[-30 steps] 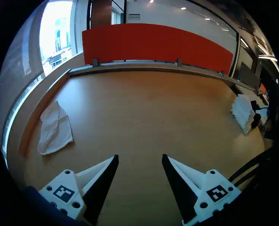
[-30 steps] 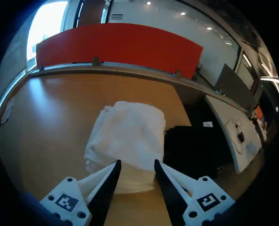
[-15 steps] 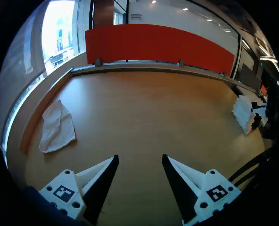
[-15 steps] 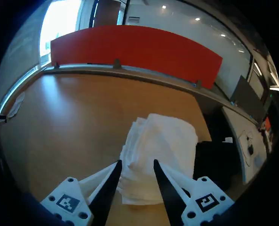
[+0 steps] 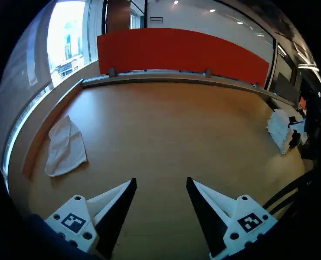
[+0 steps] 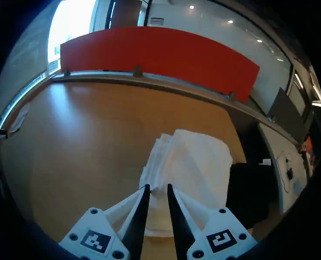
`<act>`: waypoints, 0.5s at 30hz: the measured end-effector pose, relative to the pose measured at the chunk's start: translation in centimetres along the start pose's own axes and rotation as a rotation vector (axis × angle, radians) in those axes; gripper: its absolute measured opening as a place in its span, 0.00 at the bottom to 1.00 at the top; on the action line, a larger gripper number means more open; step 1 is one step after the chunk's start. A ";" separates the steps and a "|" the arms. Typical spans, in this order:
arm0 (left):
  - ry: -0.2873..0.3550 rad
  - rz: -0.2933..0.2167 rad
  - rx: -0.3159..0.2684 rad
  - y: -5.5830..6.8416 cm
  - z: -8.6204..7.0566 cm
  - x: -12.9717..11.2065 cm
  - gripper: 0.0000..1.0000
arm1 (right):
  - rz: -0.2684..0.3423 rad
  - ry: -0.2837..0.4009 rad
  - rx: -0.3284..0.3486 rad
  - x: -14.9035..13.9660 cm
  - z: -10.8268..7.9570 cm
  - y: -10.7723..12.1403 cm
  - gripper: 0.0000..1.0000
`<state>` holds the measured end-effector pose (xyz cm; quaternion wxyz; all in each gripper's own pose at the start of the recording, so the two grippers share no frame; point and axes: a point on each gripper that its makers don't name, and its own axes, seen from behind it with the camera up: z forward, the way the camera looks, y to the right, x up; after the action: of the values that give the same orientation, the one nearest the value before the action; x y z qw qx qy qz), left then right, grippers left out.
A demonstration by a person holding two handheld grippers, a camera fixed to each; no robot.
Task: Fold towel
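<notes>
A stack of folded white towels (image 6: 191,164) lies near the wooden table's right end. My right gripper (image 6: 157,188) sits at the stack's near edge, its fingers drawn close with white fabric of the top towel pinched between the tips. In the left gripper view the same stack (image 5: 280,130) appears far right. A single white towel (image 5: 65,147) lies crumpled and flat at the table's left side, and shows small at the far left as the single towel (image 6: 19,118). My left gripper (image 5: 160,180) hovers open over bare wood with nothing between its fingers.
The wooden table (image 5: 173,125) ends at a red divider panel (image 5: 182,52) along the back. A window runs along the left. Beyond the table's right edge are a dark drop (image 6: 251,186) and a white desk (image 6: 286,173) with cables.
My right gripper's fingers have closed from wide apart to a narrow gap at the stack's near edge, after swinging left across the stack. The left gripper has barely moved.
</notes>
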<state>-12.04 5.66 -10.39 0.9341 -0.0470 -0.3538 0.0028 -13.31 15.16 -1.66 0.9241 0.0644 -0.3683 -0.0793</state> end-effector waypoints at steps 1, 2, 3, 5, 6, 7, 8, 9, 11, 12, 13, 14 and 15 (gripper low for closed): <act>0.000 -0.001 0.000 0.0 0.0 0.0 0.85 | -0.001 -0.001 0.001 0.0 0.0 -0.1 0.26; 0.001 -0.001 0.001 0.0 0.0 0.1 0.85 | -0.002 -0.001 0.003 0.0 0.1 -0.1 0.25; 0.001 -0.002 0.001 0.0 0.0 0.1 0.85 | -0.004 -0.002 0.003 0.0 0.1 -0.2 0.24; 0.001 -0.004 0.002 -0.1 0.0 0.1 0.85 | -0.010 -0.005 0.004 -0.1 0.1 -0.2 0.20; 0.001 -0.005 0.002 -0.1 0.0 0.1 0.85 | -0.012 -0.006 0.005 -0.2 0.1 -0.3 0.17; 0.001 -0.005 0.003 -0.2 0.0 0.0 0.85 | -0.014 -0.006 0.005 -0.2 0.2 -0.3 0.14; 0.000 -0.005 0.004 -0.2 0.0 0.0 0.85 | -0.016 -0.006 0.005 -0.2 0.2 -0.3 0.12; 0.000 -0.006 0.005 -0.3 0.0 0.0 0.85 | -0.017 -0.006 0.005 -0.1 0.2 -0.3 0.10; -0.001 -0.005 0.006 -0.3 0.0 -0.1 0.85 | -0.019 -0.003 0.008 -0.1 0.1 -0.5 0.10; -0.002 -0.006 0.006 -0.3 0.0 -0.1 0.85 | -0.019 -0.004 0.010 -0.1 0.1 -0.5 0.09; -0.002 -0.006 0.006 -0.3 0.0 -0.1 0.85 | -0.020 -0.005 0.012 -0.2 0.1 -0.6 0.09; -0.003 -0.007 0.006 -0.3 0.0 -0.2 0.85 | -0.020 -0.007 0.014 -0.3 0.1 -0.7 0.09; -0.003 -0.007 0.006 -0.3 0.0 -0.2 0.85 | -0.021 -0.010 0.016 -0.4 0.1 -0.7 0.09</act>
<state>-12.21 5.33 -10.49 0.9337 -0.0429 -0.3554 0.0005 -13.75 14.54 -2.02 0.9208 0.0753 -0.3729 -0.0865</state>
